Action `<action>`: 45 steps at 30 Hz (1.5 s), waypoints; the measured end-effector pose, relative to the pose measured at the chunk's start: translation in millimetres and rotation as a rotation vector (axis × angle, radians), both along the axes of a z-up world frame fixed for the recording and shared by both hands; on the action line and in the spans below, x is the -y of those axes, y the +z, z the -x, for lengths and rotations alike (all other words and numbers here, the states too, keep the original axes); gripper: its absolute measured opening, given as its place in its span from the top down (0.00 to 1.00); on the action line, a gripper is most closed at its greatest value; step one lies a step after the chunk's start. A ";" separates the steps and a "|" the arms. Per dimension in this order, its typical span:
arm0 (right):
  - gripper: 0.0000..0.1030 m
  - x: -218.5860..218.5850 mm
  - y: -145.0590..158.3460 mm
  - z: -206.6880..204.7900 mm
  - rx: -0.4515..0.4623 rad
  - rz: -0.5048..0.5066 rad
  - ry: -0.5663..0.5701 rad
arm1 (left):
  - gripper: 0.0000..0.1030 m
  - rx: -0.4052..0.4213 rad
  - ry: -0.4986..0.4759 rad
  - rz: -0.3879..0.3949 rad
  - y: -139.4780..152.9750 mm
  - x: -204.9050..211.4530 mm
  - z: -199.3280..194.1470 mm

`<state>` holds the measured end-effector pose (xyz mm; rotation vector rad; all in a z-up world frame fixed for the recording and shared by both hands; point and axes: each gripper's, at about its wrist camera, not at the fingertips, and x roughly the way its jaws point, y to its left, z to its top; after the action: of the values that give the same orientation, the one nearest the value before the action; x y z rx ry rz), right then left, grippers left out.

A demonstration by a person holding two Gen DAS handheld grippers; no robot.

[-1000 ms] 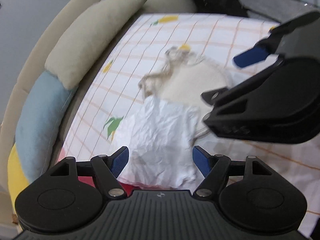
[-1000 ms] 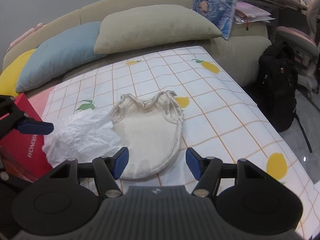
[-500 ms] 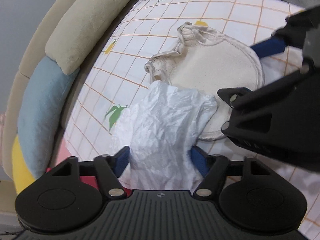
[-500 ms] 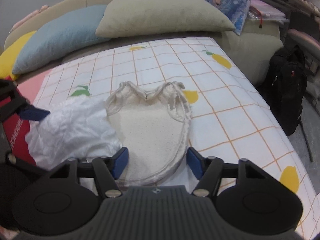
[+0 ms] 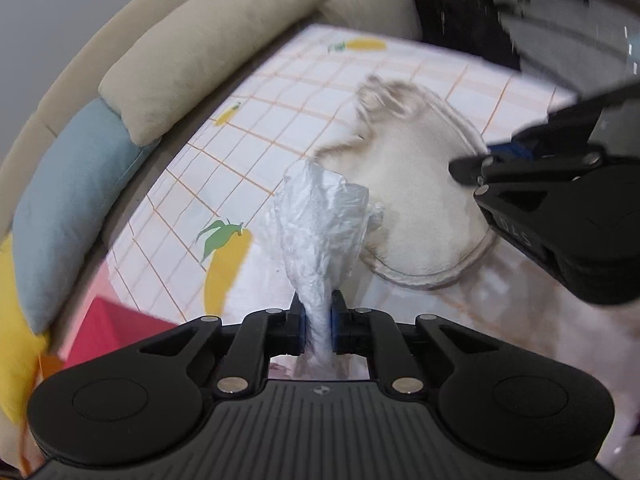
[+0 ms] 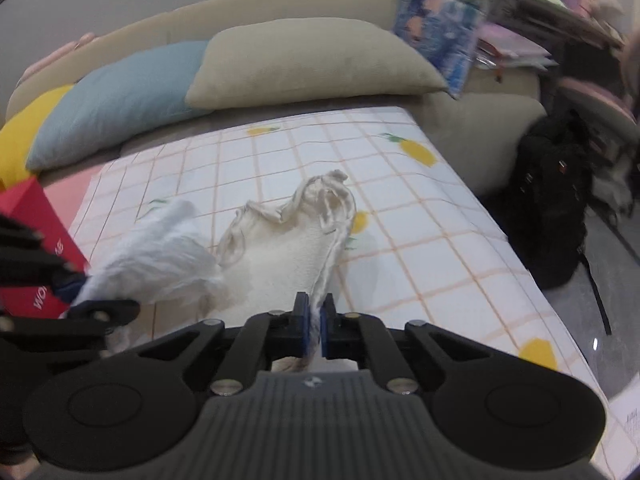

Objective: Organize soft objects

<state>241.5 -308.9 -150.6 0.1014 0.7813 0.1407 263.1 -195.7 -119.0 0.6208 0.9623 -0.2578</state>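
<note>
A crumpled white plastic bag [image 5: 320, 224] rises bunched from the checked lemon-print sheet [image 5: 256, 128]. My left gripper [image 5: 318, 320] is closing, and its blue pads pinch the bag's near end. Just right of it lies a cream cloth drawstring bag [image 5: 420, 200], partly lifted. My right gripper [image 6: 314, 320] is shut on the near rim of the cream cloth bag [image 6: 288, 248], which hangs up from the sheet toward the pads. The plastic bag [image 6: 160, 256] shows at the left of the right wrist view, with the left gripper [image 6: 76, 284] on it. The right gripper [image 5: 476, 164] shows at the right edge of the left wrist view.
A red paper bag [image 6: 36, 240] stands at the sheet's left edge. Beige [image 6: 312, 60], blue [image 6: 116, 96] and yellow [image 6: 20, 136] pillows line the sofa back behind. A black backpack [image 6: 556, 200] sits on the floor to the right, below cluttered shelves.
Both grippers went from open to shut, the left on the plastic bag and the right on the cloth bag's rim. Both bags are now pulled up from the sheet and gathered narrower.
</note>
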 end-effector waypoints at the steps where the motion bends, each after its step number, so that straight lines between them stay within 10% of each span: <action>1: 0.98 4.7 4.1 3.1 -0.009 -0.020 -0.013 | 0.88 -0.004 0.008 0.035 7.0 -2.3 4.4; 8: 0.97 17.2 36.8 32.0 -0.139 -0.199 -0.023 | 0.88 -0.103 0.080 0.308 53.4 -37.5 53.7; 17: 0.97 -36.0 47.5 112.3 -0.280 -0.177 0.169 | 0.88 -0.223 0.237 0.433 51.3 -104.2 104.0; 32: 0.95 -40.9 19.2 113.7 -0.371 0.091 0.103 | 0.83 -0.185 0.220 0.307 -7.9 -82.9 100.1; 37: 0.64 -40.0 16.4 108.1 -0.374 0.066 0.104 | 0.65 -0.144 0.217 0.263 -9.4 -85.7 106.1; 39: 0.16 -39.9 20.0 108.2 -0.352 0.042 0.114 | 0.40 -0.107 0.200 0.258 -1.1 -86.0 109.7; 45: 0.08 -54.0 13.5 102.1 -0.387 0.058 0.198 | 0.20 -0.131 0.239 0.234 9.4 -103.5 97.1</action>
<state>139.4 -254.9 -137.1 -0.0056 1.1810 0.2910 165.9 -92.2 -109.5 0.2733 1.1032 -0.1958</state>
